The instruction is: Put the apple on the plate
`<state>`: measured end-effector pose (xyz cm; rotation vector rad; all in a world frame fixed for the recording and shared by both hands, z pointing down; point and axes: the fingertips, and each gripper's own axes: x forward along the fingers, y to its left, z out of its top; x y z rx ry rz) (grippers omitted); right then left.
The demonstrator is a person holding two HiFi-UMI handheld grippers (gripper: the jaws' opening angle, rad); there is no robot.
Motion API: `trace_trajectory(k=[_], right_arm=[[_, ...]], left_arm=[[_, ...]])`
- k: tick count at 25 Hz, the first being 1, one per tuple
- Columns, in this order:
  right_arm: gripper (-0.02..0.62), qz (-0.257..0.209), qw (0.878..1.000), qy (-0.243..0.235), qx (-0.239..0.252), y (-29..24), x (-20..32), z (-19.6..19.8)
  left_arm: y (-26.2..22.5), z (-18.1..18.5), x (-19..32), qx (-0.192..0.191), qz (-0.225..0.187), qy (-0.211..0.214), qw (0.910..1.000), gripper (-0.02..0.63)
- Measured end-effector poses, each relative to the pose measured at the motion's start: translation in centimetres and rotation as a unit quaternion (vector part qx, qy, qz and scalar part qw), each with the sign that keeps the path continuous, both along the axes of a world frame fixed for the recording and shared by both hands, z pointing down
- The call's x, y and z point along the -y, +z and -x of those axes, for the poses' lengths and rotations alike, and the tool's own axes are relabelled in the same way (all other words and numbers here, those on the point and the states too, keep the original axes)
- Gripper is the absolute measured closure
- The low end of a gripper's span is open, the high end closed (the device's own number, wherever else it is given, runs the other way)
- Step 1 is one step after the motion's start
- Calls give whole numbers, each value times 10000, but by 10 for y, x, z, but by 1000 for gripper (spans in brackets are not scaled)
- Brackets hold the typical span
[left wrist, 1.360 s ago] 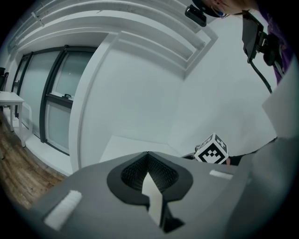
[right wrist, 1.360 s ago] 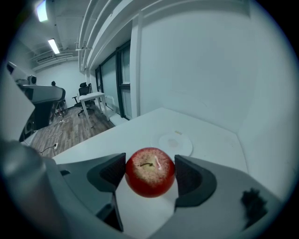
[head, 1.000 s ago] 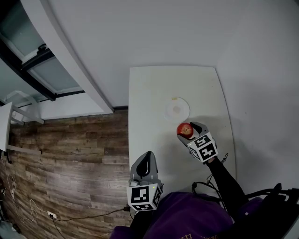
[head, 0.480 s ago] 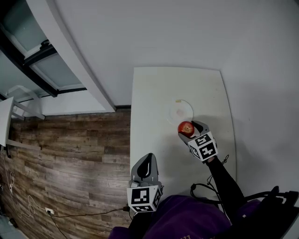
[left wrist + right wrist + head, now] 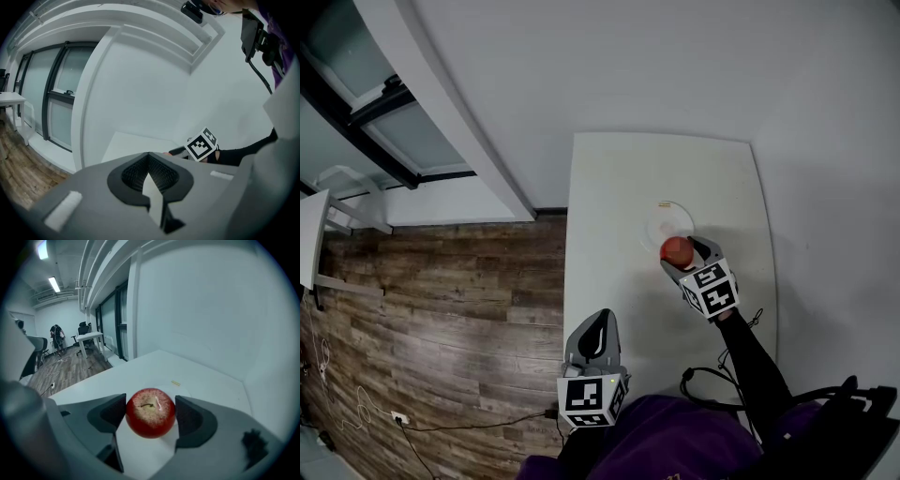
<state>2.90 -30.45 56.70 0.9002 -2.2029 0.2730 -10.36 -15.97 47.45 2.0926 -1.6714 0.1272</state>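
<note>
Over the last second the right gripper [image 5: 680,251] has carried the apple [image 5: 151,413] forward. It was short of the plate [image 5: 667,217] before; now it hangs over the plate's near rim, not yet set down. The jaws pinch the apple from both sides, stem up. I judge that a little more reach and then lowering would finish the task. The left gripper [image 5: 596,328] has stayed low near the body, off the tabletop [image 5: 614,187], with jaws pressed together on nothing. The tabletop is bare around the plate. Walls stand along its far and right edges, and the left edge drops to the floor.
</note>
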Motion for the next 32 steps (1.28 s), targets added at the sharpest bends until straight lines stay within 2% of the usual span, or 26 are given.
trace_trajectory(k=[26,32], right_arm=[[265,-37,10000,-22,-68,13,41,4],[264,-39,9999,-55,-101,15,45,6]], left_arm=[[11,-7,16,22,139,110,9998,600],[13,-6,15,124,167,157,9997,600]])
